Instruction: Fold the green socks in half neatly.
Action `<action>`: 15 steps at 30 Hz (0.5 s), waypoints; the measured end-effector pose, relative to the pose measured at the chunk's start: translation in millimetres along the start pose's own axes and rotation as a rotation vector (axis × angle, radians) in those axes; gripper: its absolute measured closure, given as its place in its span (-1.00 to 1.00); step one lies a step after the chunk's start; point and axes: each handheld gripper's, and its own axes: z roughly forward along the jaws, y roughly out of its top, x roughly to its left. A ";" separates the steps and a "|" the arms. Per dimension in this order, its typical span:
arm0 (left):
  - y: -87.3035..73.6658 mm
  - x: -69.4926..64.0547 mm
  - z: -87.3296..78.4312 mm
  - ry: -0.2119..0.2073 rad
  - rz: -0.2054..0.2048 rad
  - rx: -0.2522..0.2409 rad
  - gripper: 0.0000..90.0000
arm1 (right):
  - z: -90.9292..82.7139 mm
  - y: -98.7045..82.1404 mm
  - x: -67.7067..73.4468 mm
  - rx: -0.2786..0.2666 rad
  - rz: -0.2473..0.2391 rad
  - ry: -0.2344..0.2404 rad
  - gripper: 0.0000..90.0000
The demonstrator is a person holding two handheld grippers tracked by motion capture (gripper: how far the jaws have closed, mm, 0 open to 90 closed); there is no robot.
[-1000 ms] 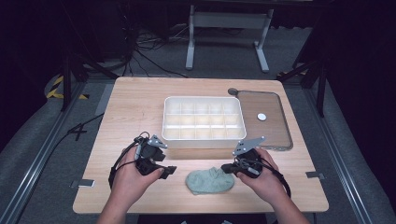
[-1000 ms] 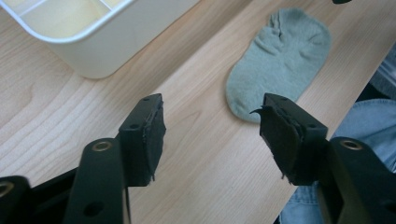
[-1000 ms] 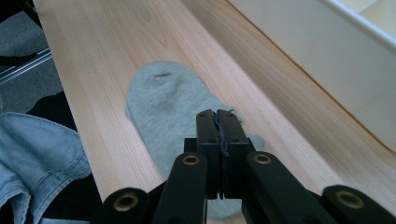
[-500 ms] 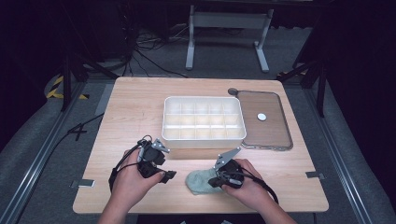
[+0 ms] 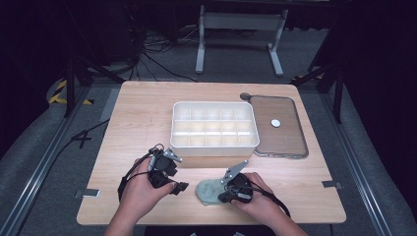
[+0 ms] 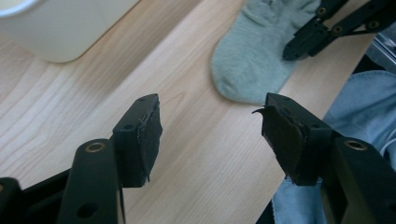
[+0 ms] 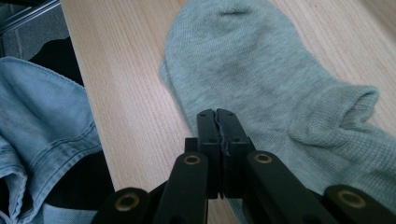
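Note:
A pale green-grey sock (image 5: 209,191) lies flat near the table's front edge, between my two grippers. In the right gripper view the sock (image 7: 261,70) spreads under my right gripper (image 7: 217,114), whose jaws are pressed together with their tips over the sock's near edge. From the high view the right gripper (image 5: 222,198) rests at the sock's right side. My left gripper (image 5: 179,186) stands just left of the sock with its jaws wide apart. The left gripper (image 6: 212,123) has only bare wood between its pads, with the sock (image 6: 254,60) and the right gripper (image 6: 322,28) beyond.
A white compartment box (image 5: 215,146) stands mid-table just behind the grippers; its corner (image 6: 60,28) is near the left gripper. A brown translucent lid (image 5: 278,142) lies to the box's right. The person's denim clothing (image 7: 42,130) is at the table's front edge.
The right gripper has moved left and down, from the sock's right end onto the sock. The left gripper has stayed in place.

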 end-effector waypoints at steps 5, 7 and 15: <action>0.2 -3.4 13.1 -0.029 0.037 -0.058 -0.09 | 0.2 0.3 1.6 0.004 -0.005 -0.014 0.99; 0.9 -5.8 22.1 -0.026 0.042 -0.076 0.00 | 0.0 0.0 1.4 0.003 -0.010 -0.011 0.99; 2.3 -10.5 65.3 -0.045 0.011 -0.072 0.06 | -0.1 -1.4 1.5 -0.006 -0.004 -0.012 0.99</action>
